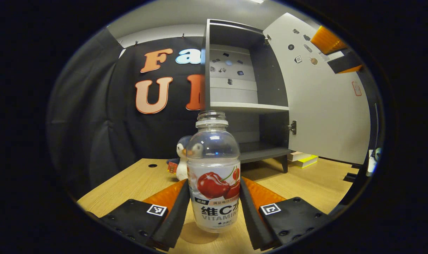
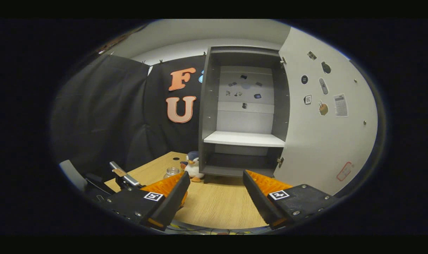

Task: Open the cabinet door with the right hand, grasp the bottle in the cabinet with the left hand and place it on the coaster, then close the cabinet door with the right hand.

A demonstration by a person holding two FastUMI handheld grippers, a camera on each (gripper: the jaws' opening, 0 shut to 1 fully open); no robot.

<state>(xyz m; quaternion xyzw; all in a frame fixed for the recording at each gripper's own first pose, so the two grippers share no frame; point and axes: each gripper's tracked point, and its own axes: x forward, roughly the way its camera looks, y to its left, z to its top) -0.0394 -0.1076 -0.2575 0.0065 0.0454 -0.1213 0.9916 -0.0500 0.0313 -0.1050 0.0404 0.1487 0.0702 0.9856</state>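
Black cloth wall [image 2: 104, 116], wooden table [image 2: 217, 204]

Recording booth: black cloth wall [image 2: 104, 116], wooden table [image 2: 217, 204], grey cabinet [image 2: 208, 106].

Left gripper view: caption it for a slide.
Left claw flanks a clear cherry-label bottle on the wooden table; grey cabinet's door open.

Clear capless bottle [image 1: 214, 176] upright on coaster [image 1: 196, 233], grey cabinet [image 1: 235, 95] empty, door [image 1: 323, 98] open
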